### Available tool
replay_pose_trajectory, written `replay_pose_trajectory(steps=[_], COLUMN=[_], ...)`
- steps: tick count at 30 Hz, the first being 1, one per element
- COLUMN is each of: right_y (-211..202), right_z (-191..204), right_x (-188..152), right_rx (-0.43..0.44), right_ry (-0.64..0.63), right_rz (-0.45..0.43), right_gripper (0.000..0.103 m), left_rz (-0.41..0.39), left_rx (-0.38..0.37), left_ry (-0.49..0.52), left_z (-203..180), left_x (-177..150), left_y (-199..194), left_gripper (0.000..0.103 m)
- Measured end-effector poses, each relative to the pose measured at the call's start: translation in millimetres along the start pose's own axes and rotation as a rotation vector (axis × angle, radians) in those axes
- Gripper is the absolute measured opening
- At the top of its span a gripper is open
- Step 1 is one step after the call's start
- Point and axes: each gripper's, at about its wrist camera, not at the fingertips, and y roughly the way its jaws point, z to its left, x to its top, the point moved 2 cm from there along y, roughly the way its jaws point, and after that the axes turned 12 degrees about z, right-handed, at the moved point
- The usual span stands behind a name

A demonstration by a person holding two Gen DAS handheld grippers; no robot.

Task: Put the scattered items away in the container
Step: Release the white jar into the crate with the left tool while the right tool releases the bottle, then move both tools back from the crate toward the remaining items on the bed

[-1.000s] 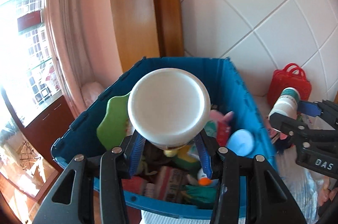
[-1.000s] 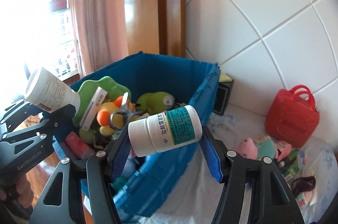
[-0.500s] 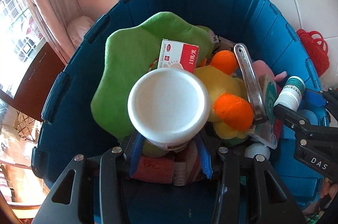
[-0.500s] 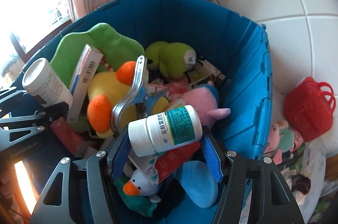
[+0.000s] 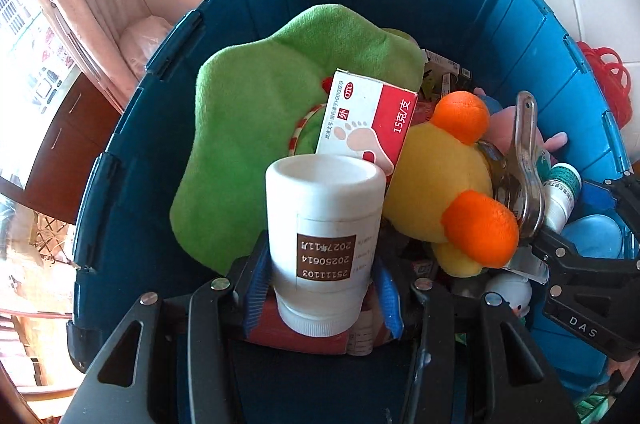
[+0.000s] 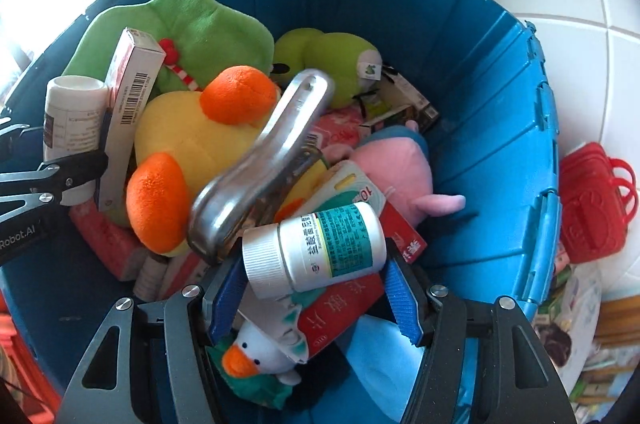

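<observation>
Left wrist view: the left gripper [image 5: 320,288] is clamped on a white pill bottle [image 5: 324,244], cap toward the camera, base pointing down into the blue bin [image 5: 132,159]. The bottle hangs over the bin's contents, in front of a red-and-white medicine box [image 5: 368,115] that leans on the green plush [image 5: 260,119]. A yellow duck plush [image 5: 444,191] with orange feet sits right of the bottle, a metal clip [image 5: 528,159] beside it. At the right edge the right gripper [image 5: 560,224] is seen side-on with its bottle, the grip hard to read here.

Right wrist view: the right gripper [image 6: 316,288] squeezes a green-labelled medicine bottle [image 6: 316,248] lying crosswise, white cap left, over the bin beside a pink pig plush [image 6: 396,171]. A small goose toy [image 6: 256,356] lies under the jaws.
</observation>
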Motion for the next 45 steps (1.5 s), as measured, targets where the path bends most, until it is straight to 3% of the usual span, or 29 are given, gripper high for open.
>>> replay_pose_trajectory(steps=[5,12,19,28,36,45], right_y=[-3,-20,-46,-91,-120,-117], right_z=[-1,-8,-20,-45,-96,-188], right_x=[-1,-13,-37,-90,-163,-274], right_rx=[-0.019,-0.039,-0.016,0.011,-0.013,-0.043], right_ry=[0.011,0.021,0.029,0.081,0.138,0.252], right_rz=[-0.018,-0.066,-0.16,-0.327,-0.459,-0.5], right_gripper=[0.071,0.092,0.096,0.099,0.103,0.103], left_rz=[-0.025,-0.089,-0.142,-0.277,-0.368,-0.403], left_rx=[0.0,0.009,0.02,0.014,-0.047,-0.094], left_ry=[0.001,-0.015,-0.024,-0.04,0.051,0.119], left_z=[-1,-5,-20,-50,-135,-269], left_x=[-7,-15,-34,-69,-102,-144], left_y=[-11,-36,-54,-94,-122,-126], left_gripper=[0.047,0.048,0.048,0.048,0.048,0.049])
